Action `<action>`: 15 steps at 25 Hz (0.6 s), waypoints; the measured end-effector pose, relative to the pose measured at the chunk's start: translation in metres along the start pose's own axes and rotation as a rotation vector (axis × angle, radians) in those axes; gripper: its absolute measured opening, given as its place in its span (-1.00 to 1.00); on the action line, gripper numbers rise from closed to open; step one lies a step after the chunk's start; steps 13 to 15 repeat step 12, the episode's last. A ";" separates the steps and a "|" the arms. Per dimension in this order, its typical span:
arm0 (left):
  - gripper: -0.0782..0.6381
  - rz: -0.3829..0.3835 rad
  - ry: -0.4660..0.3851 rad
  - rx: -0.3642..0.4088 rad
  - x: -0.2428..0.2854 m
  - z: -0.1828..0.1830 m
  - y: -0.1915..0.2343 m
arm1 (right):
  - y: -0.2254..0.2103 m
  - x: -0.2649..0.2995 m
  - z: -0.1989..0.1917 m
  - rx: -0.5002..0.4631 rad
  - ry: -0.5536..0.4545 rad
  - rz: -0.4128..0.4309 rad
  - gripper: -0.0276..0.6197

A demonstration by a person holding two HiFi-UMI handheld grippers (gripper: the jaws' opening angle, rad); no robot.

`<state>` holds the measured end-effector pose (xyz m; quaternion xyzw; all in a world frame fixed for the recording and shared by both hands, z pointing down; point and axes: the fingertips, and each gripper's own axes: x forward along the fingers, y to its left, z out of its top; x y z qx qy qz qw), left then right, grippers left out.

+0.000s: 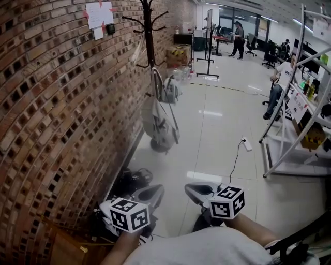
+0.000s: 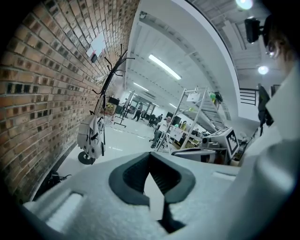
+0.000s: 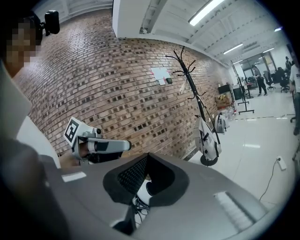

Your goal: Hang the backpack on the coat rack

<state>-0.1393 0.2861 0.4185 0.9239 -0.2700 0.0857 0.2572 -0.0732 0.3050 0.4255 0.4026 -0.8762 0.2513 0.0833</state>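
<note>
from above the person's shoulders, the head view looks down a brick wall point(image 1: 57, 103) to a black coat rack point(image 1: 150, 36). a grey backpack point(image 1: 158, 124) hangs from it by its strap, its bottom just over the rack's round base, and a second grey bag point(image 1: 169, 90) sits just behind it. paper notes point(image 1: 99, 14) are pinned high on the bricks. low in the view, the left gripper point(image 1: 155, 192) and the right gripper point(image 1: 192, 190) are held side by side near the person's body, well apart from the backpack. a tangle of dark cables point(image 1: 132, 181) lies at the foot of the wall, and a white power strip point(image 1: 246, 144) lies on the pale floor.

the left gripper view shows the left gripper point(image 2: 150, 156) with its jaws brought together at the tips and nothing between them (only bare floor shows through the slit lower down). the backpack point(image 2: 91, 136) hangs on the coat rack point(image 2: 108, 77) far off to the left, and white shelving point(image 2: 190, 117) stands beyond.

the right gripper view shows the right gripper point(image 3: 147, 157) pinched together at the tips too, and empty. the backpack point(image 3: 207, 138) hangs on the rack point(image 3: 190, 79) against the bricks, far from the jaws.
</note>
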 end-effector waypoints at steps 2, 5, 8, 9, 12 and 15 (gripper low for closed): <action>-0.78 0.005 0.001 0.025 0.003 0.000 0.001 | -0.002 0.000 -0.003 0.001 -0.001 -0.001 -0.91; -0.78 0.020 0.025 0.070 0.006 -0.003 0.000 | -0.006 -0.003 -0.002 0.017 -0.011 -0.003 -0.91; -0.78 0.016 0.043 0.055 0.011 -0.007 -0.001 | -0.013 -0.008 -0.003 0.029 -0.007 -0.013 -0.91; -0.78 0.015 0.047 0.050 0.013 -0.008 -0.002 | -0.015 -0.010 -0.004 0.031 -0.005 -0.015 -0.91; -0.78 0.014 0.056 0.048 0.019 -0.010 -0.004 | -0.020 -0.014 -0.004 0.033 -0.006 -0.019 -0.91; -0.78 0.014 0.056 0.048 0.019 -0.010 -0.004 | -0.020 -0.014 -0.004 0.033 -0.006 -0.019 -0.91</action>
